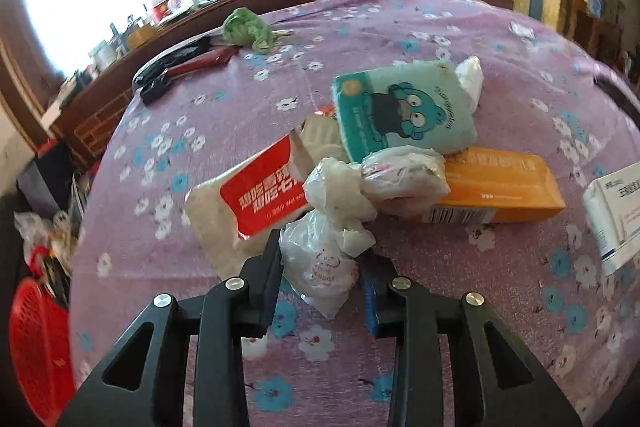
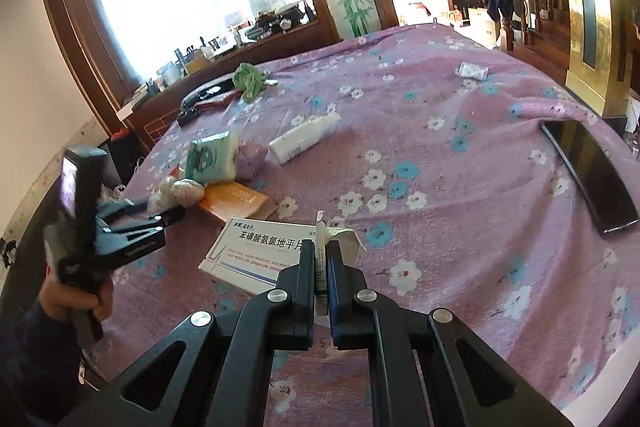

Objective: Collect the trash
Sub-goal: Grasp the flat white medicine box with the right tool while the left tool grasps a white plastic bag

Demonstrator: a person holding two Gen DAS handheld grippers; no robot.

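In the left wrist view my left gripper (image 1: 322, 251) is closed around a crumpled white plastic bag (image 1: 320, 263) on the purple flowered tablecloth (image 1: 400, 39). Beyond it lie more crumpled white wrappers (image 1: 400, 179), a red-and-white packet (image 1: 260, 195), a teal tissue pack (image 1: 404, 111) and an orange box (image 1: 504, 191). In the right wrist view my right gripper (image 2: 320, 251) is shut on the open flap of a white medicine box (image 2: 256, 255). The left gripper (image 2: 160, 215) shows at the left there.
A red basket (image 1: 36, 347) stands on the floor left of the table. A green cloth (image 2: 248, 79) and dark tools (image 2: 204, 95) lie at the far left edge. A white tube box (image 2: 300, 139) lies mid-table. A black phone (image 2: 588, 167) lies right.
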